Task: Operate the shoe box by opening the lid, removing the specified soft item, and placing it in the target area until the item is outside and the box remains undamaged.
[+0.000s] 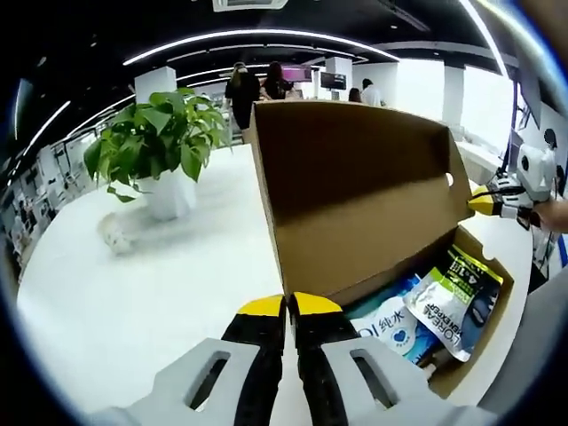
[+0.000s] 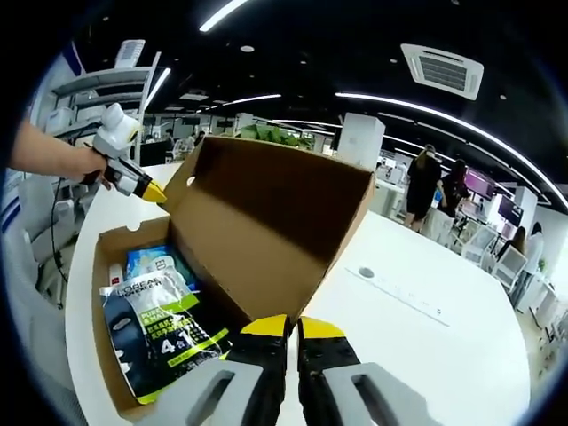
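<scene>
Lid [image 2: 266,209] already flipped up, pouches [image 2: 160,333] not pulled out yet.
Both claws [image 1: 286,306] [image 2: 288,327] are seen closed together, nothing gripped.

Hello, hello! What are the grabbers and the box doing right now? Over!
Both grippers, left and right, shut on the raised lid. Box open, packets inside, none out yet. Nothing blocking.
</scene>
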`<state>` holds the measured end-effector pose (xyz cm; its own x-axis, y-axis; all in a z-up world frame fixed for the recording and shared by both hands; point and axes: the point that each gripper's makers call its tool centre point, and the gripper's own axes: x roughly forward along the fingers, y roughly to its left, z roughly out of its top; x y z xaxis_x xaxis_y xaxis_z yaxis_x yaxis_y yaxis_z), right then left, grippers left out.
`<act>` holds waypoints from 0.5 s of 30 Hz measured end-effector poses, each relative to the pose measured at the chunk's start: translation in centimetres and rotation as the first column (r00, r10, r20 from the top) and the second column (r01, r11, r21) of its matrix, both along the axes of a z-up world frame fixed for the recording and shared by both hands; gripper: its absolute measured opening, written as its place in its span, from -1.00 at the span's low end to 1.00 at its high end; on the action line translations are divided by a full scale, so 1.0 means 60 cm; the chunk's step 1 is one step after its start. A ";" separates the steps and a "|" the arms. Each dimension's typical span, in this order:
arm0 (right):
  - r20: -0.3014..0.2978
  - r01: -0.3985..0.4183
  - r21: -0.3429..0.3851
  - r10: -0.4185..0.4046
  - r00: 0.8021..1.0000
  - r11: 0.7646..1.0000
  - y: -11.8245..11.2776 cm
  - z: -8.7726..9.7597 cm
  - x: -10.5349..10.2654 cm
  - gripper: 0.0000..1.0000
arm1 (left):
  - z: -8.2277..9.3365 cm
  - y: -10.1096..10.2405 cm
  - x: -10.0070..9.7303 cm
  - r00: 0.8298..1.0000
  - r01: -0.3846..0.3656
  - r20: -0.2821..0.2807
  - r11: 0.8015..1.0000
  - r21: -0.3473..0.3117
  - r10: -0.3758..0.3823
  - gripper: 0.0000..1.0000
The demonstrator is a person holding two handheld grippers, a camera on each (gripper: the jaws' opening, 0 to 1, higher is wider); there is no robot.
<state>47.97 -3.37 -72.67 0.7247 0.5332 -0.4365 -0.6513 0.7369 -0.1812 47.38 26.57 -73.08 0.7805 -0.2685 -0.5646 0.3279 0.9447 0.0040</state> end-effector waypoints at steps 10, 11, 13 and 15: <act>-0.016 0.002 0.007 -0.002 1.000 1.000 -0.001 -0.003 0.018 -1.00 | -0.001 -0.001 0.005 1.000 0.000 -0.008 1.000 0.006 0.000 -0.99; -0.017 0.002 0.007 -0.002 1.000 1.000 -0.001 -0.003 0.018 -1.00 | -0.001 -0.002 0.007 1.000 0.001 -0.007 1.000 0.008 -0.001 -0.99; -0.020 0.002 0.006 -0.002 1.000 1.000 0.000 -0.004 0.021 -1.00 | -0.002 -0.001 0.012 1.000 0.002 -0.008 1.000 0.015 -0.002 -0.99; -0.024 0.004 0.007 -0.004 1.000 1.000 0.000 -0.005 0.024 -1.00 | -0.002 -0.001 0.016 1.000 0.000 -0.010 1.000 0.015 0.000 -0.99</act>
<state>49.43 -3.36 -72.95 0.7160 0.5334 -0.4503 -0.6527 0.7404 -0.1607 48.33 26.53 -73.19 0.7746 -0.2602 -0.5765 0.3283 0.9445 0.0149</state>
